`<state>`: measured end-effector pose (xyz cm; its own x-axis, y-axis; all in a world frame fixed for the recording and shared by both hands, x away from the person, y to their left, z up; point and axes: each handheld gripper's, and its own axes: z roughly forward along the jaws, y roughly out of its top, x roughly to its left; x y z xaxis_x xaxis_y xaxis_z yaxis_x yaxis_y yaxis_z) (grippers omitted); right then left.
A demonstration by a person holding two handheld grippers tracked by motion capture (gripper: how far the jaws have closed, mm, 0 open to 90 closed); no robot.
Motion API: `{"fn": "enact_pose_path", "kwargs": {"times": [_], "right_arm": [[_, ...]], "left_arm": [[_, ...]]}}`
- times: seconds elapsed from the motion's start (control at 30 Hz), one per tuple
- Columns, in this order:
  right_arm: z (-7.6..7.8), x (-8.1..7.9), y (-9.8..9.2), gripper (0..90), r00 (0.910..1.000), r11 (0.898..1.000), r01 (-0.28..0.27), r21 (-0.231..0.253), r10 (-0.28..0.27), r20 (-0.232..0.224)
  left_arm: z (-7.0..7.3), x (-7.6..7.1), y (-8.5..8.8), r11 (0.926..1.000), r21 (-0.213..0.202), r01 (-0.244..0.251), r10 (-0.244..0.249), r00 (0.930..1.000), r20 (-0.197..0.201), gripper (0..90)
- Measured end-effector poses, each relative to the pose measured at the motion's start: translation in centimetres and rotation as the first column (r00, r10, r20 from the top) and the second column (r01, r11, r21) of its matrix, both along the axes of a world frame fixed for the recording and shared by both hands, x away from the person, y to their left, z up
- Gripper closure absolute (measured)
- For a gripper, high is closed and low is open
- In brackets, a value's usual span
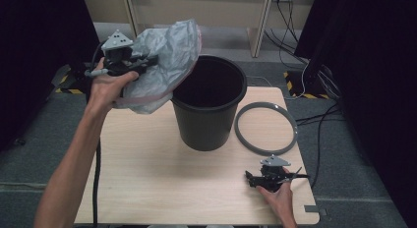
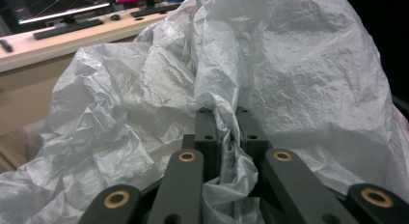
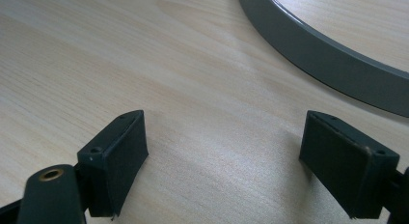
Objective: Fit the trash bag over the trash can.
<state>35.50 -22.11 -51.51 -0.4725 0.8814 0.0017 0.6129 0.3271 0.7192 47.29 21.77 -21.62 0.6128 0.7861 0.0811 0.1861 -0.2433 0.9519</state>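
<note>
Now, step in hand: lining the black bin [image 1: 209, 102] with the grey bin liner [image 1: 164, 61].
Left gripper [image 1: 147, 58]: jaws pinched on a fold of liner, held up left of the bin's rim.
Right gripper [image 1: 251, 178]: jaws wide apart, holding nothing, resting on the desk [image 1: 147, 174] near the grey ring [image 1: 265, 128].
Doing it well: find the liner's mouth, bring the idle gripper to spread it, then lower it inside.

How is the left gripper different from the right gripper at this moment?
The left gripper is raised beside the black bin, while the right gripper rests low on the table. The left one's jaws are shut on the crumpled grey bag; the right one's jaws stand open with bare wood between them, near the grey ring. Both are black, hand-held, and carry a grey plate on top.
</note>
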Motion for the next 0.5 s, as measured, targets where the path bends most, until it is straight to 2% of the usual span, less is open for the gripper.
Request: {"fn": "enact_pose_path", "kwargs": {"times": [0.2, 0.3, 0.5], "right_arm": [[0.0, 0.0, 0.0, 16.9, 1.0000, 1.000, -0.001, -0.001, 0.001, 0.000], [0.0, 0.0, 0.0, 16.9, 1.0000, 1.000, -0.001, 0.000, 0.001, 0.000], [0.0, 0.0, 0.0, 16.9, 1.0000, 1.000, -0.002, -0.002, 0.002, 0.001]], "left_arm": [[1.1, 0.8, -3.3, 0.9988, -0.002, 0.048, -0.048, 0.9988, -0.001, 82.2], [1.6, 1.2, -4.9, 0.9982, 0.007, 0.059, -0.059, 0.9982, 0.012, 82.2], [2.2, 2.1, -8.0, 0.9968, 0.004, 0.080, -0.080, 0.9968, 0.001, 82.1]]}}
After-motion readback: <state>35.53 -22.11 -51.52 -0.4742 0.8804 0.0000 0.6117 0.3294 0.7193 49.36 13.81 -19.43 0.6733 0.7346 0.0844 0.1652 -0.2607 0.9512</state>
